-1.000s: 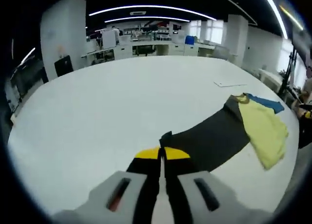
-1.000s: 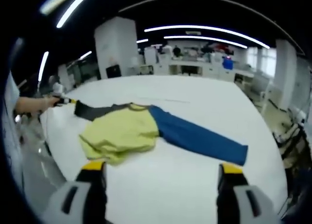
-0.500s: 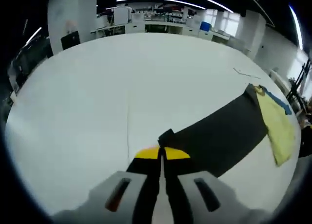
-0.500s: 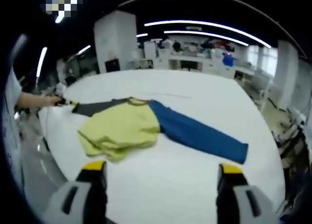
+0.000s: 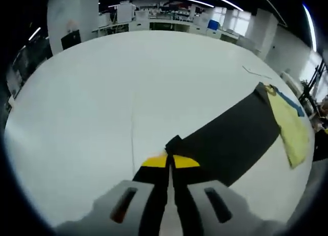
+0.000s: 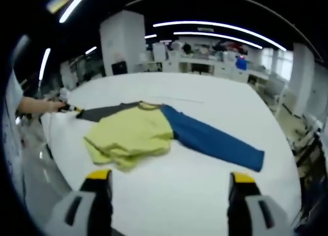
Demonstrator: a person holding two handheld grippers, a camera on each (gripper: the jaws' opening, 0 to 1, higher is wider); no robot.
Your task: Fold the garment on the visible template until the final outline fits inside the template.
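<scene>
A long-sleeved garment lies on the white table [image 5: 102, 92]. Its body is yellow [image 6: 132, 135], one sleeve is dark grey [image 5: 230, 138] and the other blue [image 6: 215, 143]. My left gripper [image 5: 170, 161] is shut on the cuff of the dark sleeve [image 5: 174, 143], which stretches away to the right toward the yellow body [image 5: 292, 128]. In the right gripper view the left gripper [image 6: 69, 108] shows at the far left, held by a person's hand, at the end of the dark sleeve [image 6: 102, 113]. My right gripper [image 6: 169, 182] stands open above the table, short of the garment.
A thin line [image 5: 132, 128] runs along the table ahead of the left gripper, and a faint line [image 6: 179, 99] shows beyond the garment. Desks and pillars stand in the background [image 6: 205, 61]. The table edge drops off at the left [image 6: 51, 149].
The garment has shifted slightly right in the right gripper view. The left gripper keeps its hold on the dark cuff with the sleeve drawn out; its view has barely moved over the last half second.
</scene>
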